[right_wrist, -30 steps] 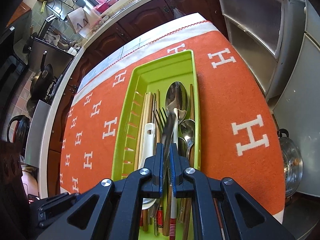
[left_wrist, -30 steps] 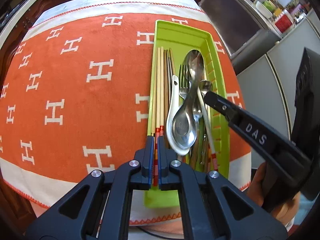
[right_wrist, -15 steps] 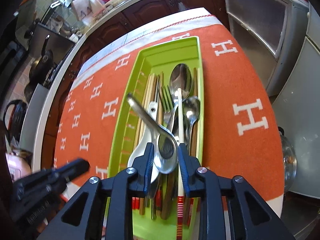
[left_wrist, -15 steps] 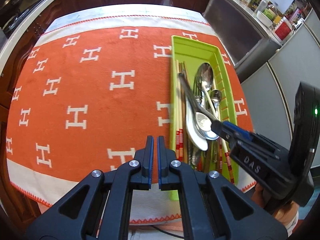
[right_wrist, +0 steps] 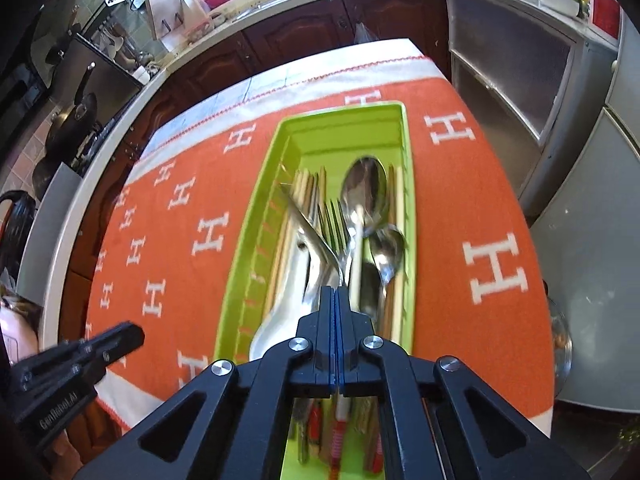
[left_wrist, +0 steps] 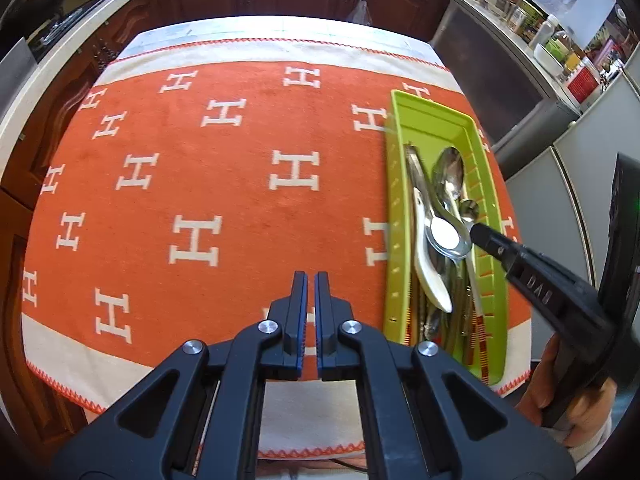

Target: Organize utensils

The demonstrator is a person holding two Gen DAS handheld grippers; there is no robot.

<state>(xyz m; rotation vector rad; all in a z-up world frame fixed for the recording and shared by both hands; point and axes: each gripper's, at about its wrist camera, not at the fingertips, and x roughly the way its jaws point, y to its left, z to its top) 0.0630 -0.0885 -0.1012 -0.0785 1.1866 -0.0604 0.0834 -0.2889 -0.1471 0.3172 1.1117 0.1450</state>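
My worry is the steel spoon (left_wrist: 447,236) at my right gripper (right_wrist: 335,294): I seem to have it only by the edge of its bowl, with the long handle cantilevered ahead and to the left of the jaws. I judge that a thin, slick rim could pivot or slide free and drop back onto the pile, knocking the other pieces about. The spoon's handle could also snag the white ceramic spoon (left_wrist: 429,276) lying just below it.

The right jaws look pressed together with almost no gap; the left camera shows their tip touching the bowl's rim, so I read them as gripping the spoon. My left gripper (left_wrist: 311,292) holds nothing, jaws nearly shut with a thin slit between them, hovering over the orange cloth (left_wrist: 240,216) well to the left of the green tray (left_wrist: 394,240).

Beyond the right jaws, the forks (right_wrist: 334,224), a large spoon (right_wrist: 365,188) and chopsticks (right_wrist: 306,196) lie lengthwise in the tray.
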